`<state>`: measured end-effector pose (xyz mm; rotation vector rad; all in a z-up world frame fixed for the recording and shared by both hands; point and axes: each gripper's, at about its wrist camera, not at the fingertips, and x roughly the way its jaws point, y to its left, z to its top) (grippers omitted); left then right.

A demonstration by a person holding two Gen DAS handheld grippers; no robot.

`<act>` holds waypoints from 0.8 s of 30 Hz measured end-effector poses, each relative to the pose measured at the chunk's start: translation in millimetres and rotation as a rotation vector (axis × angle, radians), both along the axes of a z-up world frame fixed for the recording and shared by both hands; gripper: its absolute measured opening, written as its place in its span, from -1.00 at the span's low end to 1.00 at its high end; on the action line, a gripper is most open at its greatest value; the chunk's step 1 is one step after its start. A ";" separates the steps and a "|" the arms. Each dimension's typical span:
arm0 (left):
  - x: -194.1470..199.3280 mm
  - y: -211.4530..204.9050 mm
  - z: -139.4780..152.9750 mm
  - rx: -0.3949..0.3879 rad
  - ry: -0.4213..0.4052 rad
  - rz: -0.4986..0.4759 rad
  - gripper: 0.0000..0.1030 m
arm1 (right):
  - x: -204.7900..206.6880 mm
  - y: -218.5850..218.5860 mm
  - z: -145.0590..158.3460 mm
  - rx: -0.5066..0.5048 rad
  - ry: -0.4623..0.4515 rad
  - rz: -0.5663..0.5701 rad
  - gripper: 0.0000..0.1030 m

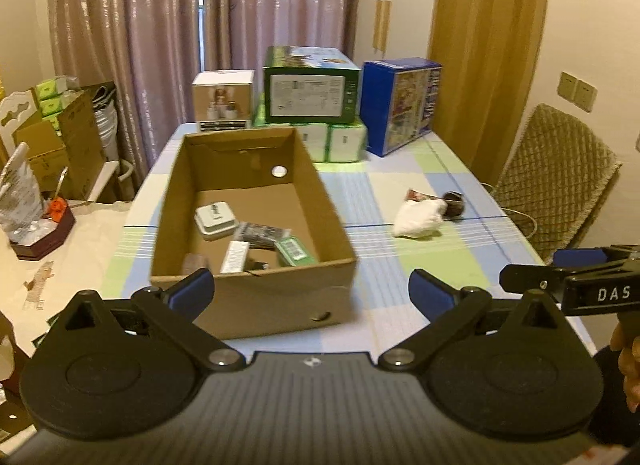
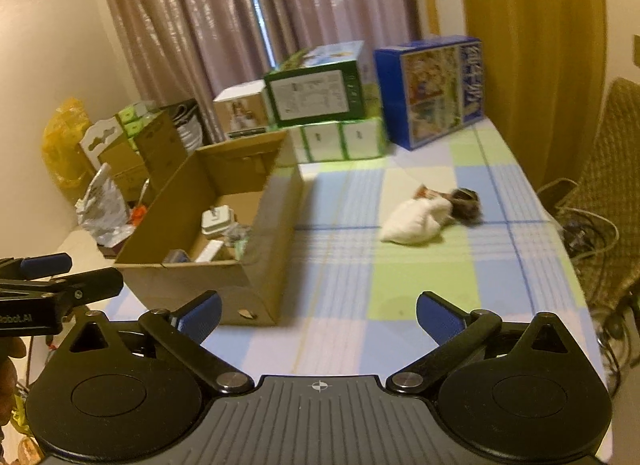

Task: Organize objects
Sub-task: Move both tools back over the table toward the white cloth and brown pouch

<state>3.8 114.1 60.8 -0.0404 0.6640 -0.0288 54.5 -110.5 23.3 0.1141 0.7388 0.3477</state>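
Presently the left hand-held gripper (image 1: 311, 292) and right hand-held gripper (image 2: 319, 313) both hover with blue-padded fingers spread apart and empty above the checked-cloth table (image 2: 420, 281), the open brown cardboard box (image 1: 256, 265) just ahead, the white cloth pouch (image 2: 414, 219) farther right.

The letters "DAS" are seen in white on the side of the right gripper (image 1: 560, 269). The letters "Robot.AI" are seen on the side of the left gripper (image 2: 60, 277). The print on the boxes is too blurred to be read.
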 end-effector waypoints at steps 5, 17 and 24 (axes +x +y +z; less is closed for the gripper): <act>-2.0 -16.9 -5.1 -0.011 0.014 -0.028 0.97 | -9.8 -22.1 1.6 -0.006 -0.003 -0.041 0.96; 3.1 -55.9 -7.5 -0.008 0.023 -0.092 0.97 | -22.1 -64.5 6.2 -0.011 -0.024 -0.113 0.96; 10.7 -75.2 -11.8 -0.011 0.035 -0.123 0.97 | -23.7 -88.6 2.5 -0.008 -0.011 -0.157 0.96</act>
